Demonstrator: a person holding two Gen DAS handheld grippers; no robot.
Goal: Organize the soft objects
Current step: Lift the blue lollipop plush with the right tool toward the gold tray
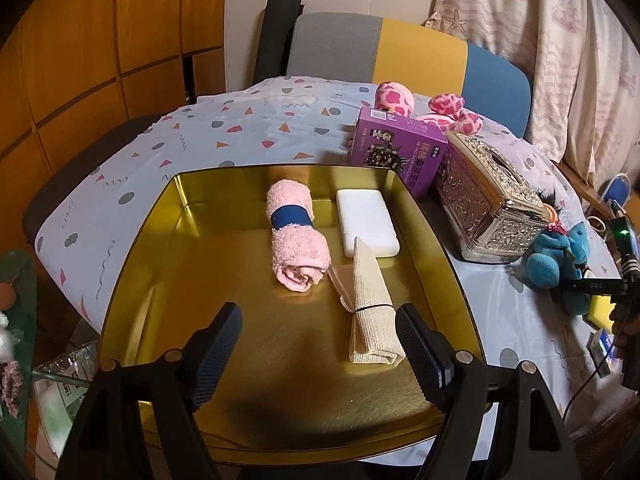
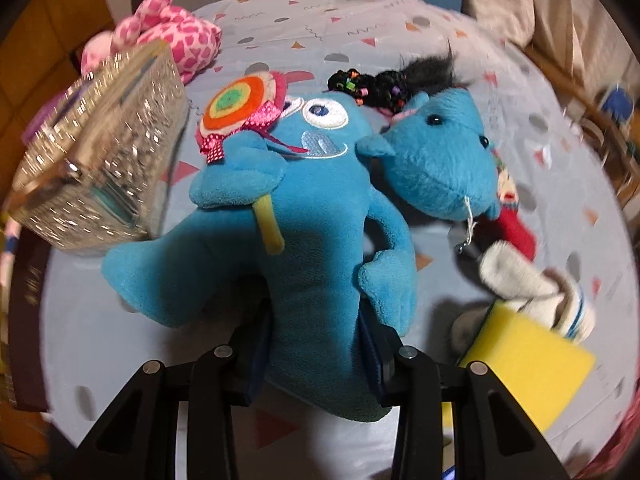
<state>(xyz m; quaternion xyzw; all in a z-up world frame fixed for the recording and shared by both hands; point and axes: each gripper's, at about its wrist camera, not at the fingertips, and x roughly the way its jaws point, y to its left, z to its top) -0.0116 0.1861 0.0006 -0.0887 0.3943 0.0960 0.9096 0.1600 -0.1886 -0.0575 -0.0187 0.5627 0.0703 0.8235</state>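
My left gripper (image 1: 318, 320) stands open above the gold tray (image 1: 168, 200), nothing between its pads. In the tray lie a rolled pink towel (image 1: 296, 236) with a blue band, a white block (image 1: 366, 220) and a rolled beige cloth (image 1: 372, 308) close to the right finger. My right gripper (image 2: 316, 320) is shut on the lower body of a blue plush toy (image 2: 312, 208) holding a felt lollipop. The same toy (image 1: 556, 256) shows at the right of the left wrist view. A blue plush horse (image 2: 436, 160) leans against it.
A silver tissue box (image 1: 488, 204) and a purple carton (image 1: 400, 148) stand right of the tray. A pink spotted plush (image 1: 400, 100) lies behind them. A yellow sponge (image 2: 532, 364), a grey sock (image 2: 520, 280) and a red item (image 2: 516, 232) lie right of the blue toy.
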